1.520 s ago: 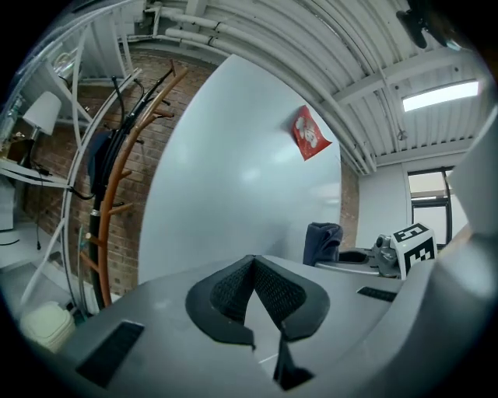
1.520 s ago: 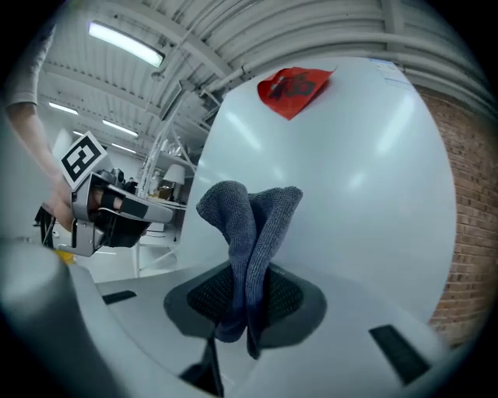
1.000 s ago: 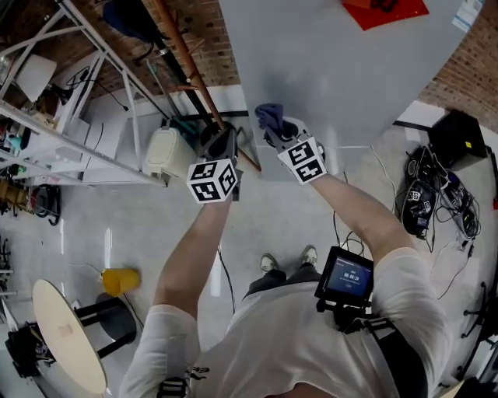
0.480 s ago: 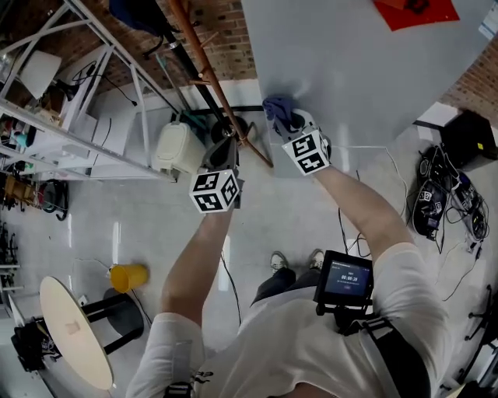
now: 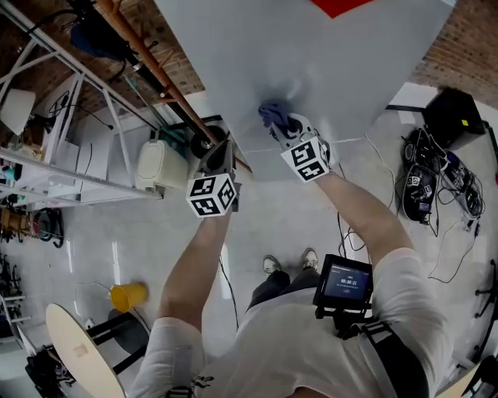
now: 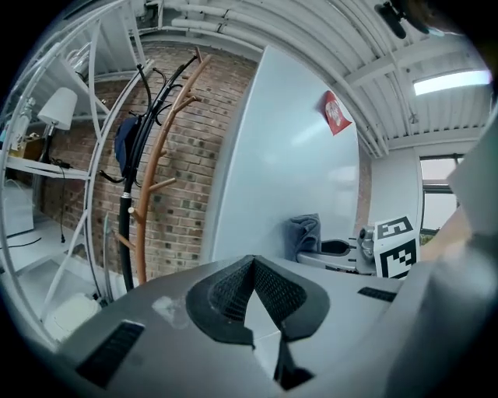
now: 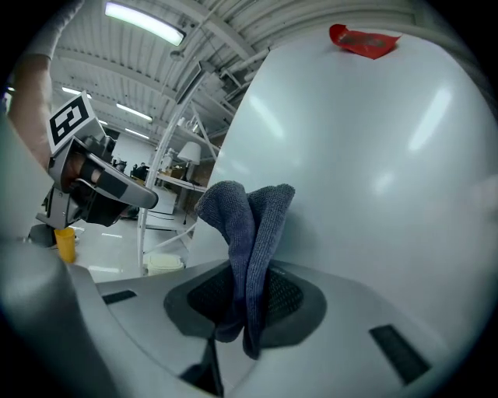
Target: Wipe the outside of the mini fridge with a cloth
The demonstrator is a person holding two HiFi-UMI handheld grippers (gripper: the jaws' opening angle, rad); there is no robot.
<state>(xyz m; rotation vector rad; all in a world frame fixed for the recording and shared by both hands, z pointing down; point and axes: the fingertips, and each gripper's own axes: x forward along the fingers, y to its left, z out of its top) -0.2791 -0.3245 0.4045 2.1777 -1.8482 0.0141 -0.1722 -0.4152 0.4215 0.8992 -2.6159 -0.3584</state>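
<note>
The mini fridge (image 5: pixel 334 70) is a pale grey box with a red sticker (image 5: pixel 342 6) at its far end. My right gripper (image 5: pixel 282 129) is shut on a folded blue-grey cloth (image 5: pixel 271 115) and presses it against the fridge's side near the lower edge. In the right gripper view the cloth (image 7: pixel 249 225) stands up out of the jaws beside the fridge wall (image 7: pixel 373 155). My left gripper (image 5: pixel 220 153) hangs shut and empty by the fridge's left corner, apart from it. The left gripper view shows the fridge (image 6: pixel 288 155) and the cloth (image 6: pixel 305 232) ahead.
A brown coat rack (image 6: pixel 159 148) with dark bags and a white metal shelf frame (image 5: pixel 70 85) stand left of the fridge. A cream bin (image 5: pixel 158 165) sits on the floor. Cables (image 5: pixel 428 194) lie at the right. A yellow cup (image 5: pixel 126 296) and a round stool (image 5: pixel 78 357) are lower left.
The head view has swung a little. My right gripper keeps the cloth on the fridge's side, shifted only slightly. The left gripper stays beside the corner.
</note>
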